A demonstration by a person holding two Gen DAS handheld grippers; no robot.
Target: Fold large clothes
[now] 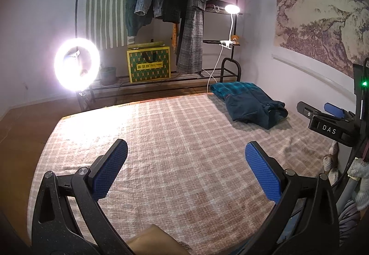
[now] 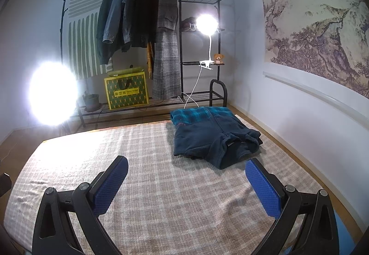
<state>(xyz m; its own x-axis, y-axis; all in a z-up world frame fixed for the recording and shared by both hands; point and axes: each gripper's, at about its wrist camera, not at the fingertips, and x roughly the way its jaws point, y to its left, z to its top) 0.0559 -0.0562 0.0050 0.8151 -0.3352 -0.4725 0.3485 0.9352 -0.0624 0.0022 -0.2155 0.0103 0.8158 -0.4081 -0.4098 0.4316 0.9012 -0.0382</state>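
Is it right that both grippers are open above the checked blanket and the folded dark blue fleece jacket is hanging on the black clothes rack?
Not quite. The folded dark blue fleece jacket lies on the checked blanket, near its far right corner, not on the black clothes rack; the right wrist view shows it. Both the left gripper and right gripper do have open jaws.

Black gripper (image 1: 186,152) frames with silver pivot screws, textured blue-padded jaws, "DAS" marking, green LED.

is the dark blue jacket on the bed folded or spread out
Folded: the dark blue fleece jacket with a teal plaid lining lies as a compact bundle on the checked beige blanket, layers doubled over, sleeves tucked in.
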